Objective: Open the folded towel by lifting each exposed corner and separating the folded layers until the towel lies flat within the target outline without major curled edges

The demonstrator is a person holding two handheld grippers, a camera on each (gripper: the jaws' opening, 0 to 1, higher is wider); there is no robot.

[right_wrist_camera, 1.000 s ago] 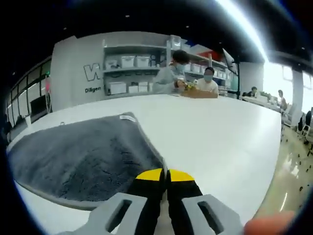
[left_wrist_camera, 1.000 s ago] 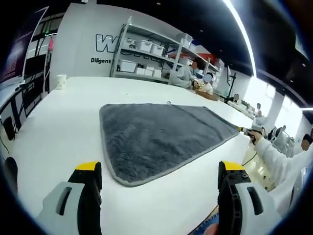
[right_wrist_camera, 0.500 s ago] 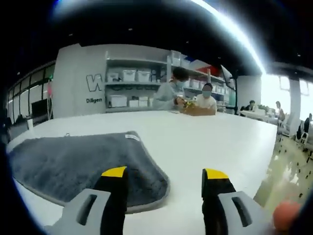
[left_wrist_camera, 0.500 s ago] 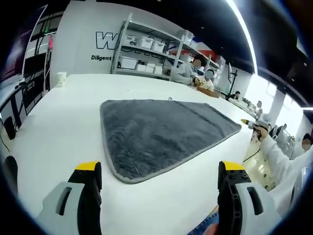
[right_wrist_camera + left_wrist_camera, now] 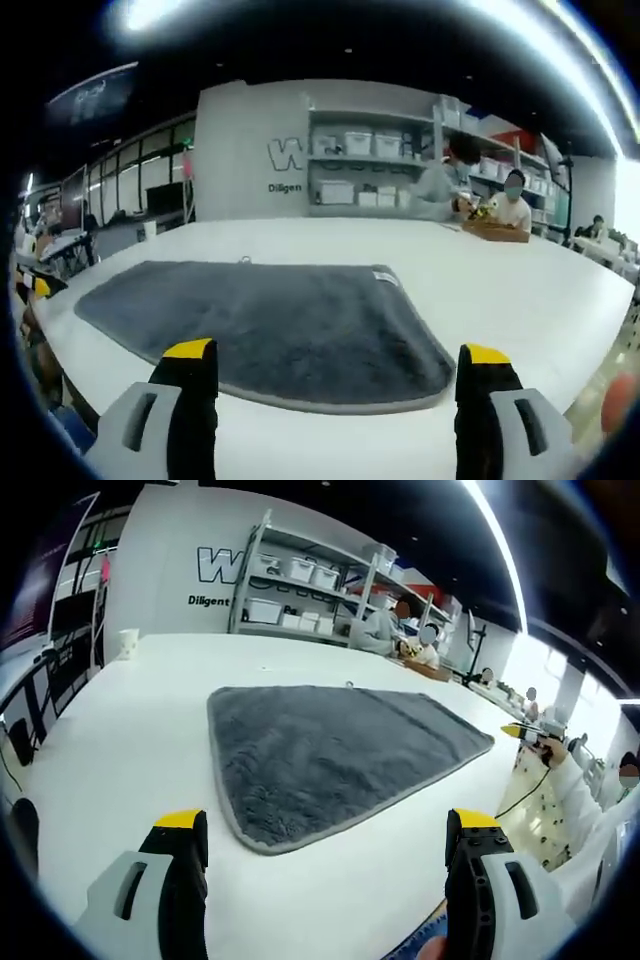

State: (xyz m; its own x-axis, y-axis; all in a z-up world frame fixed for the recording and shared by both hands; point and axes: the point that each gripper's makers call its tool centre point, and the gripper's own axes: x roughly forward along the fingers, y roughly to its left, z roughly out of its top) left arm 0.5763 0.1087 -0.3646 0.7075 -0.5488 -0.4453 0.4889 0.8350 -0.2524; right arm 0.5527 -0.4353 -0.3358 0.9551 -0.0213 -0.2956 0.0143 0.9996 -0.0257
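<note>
A grey fluffy towel lies spread out and flat on the white table; its edges show no curl. In the left gripper view my left gripper is open, held back from the towel's near corner with nothing between its jaws. My right gripper shows small at the far right, just off the towel's right corner, on a white sleeve. In the right gripper view the towel lies straight ahead with a small label at its edge. The right gripper is open and apart from the towel.
Shelves with white boxes line the back wall. People sit at the table's far end. A white cup stands at the far left of the table. The table's edge drops off near the towel's right corner.
My right gripper, shut at the towel's corner a second ago, has opened and drawn back, and its view has swung left. The corner now lies flat. The left gripper has barely moved.
</note>
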